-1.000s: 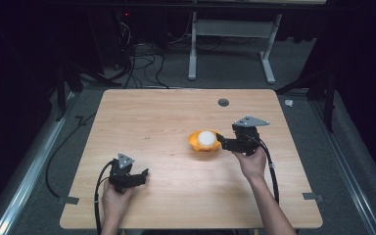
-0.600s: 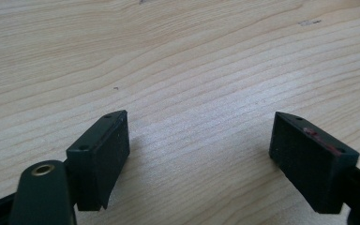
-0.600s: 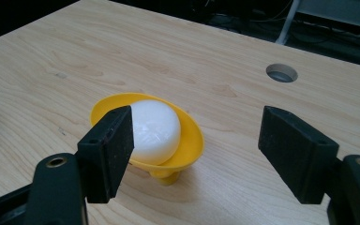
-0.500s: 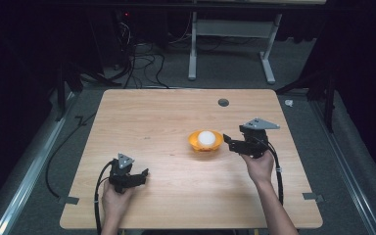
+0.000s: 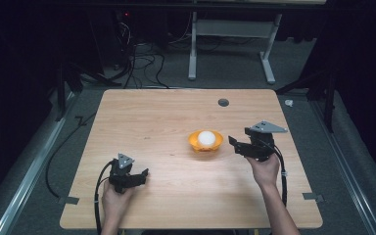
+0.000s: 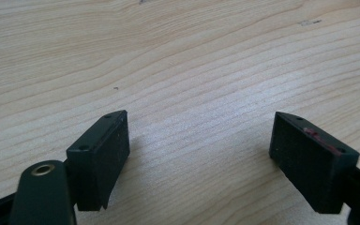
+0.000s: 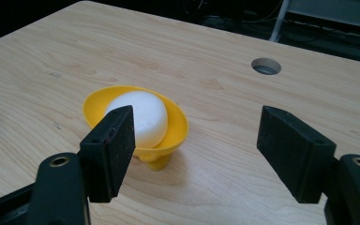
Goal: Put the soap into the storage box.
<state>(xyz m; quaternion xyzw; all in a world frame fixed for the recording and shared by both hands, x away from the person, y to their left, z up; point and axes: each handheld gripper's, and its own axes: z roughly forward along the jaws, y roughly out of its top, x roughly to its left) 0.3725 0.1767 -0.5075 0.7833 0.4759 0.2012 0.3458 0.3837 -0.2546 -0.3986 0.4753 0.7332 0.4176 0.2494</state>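
A small yellow footed bowl stands right of the table's middle with a white egg-shaped ball in it. My right gripper hovers just right of the bowl and points at it without touching. In the right gripper view the bowl and ball lie beyond the left jaw; the right gripper is open, its jaws have just been closing a little, and nothing is between them. My left gripper rests near the front left, and the left gripper is open over bare wood.
The wooden table has a round cable hole behind the bowl, also seen as a hole in the right gripper view. Cables and a white desk frame sit on the dark floor beyond the far edge.
My right gripper has drawn back to the right, away from the bowl. The left gripper, bowl and ball have not moved.
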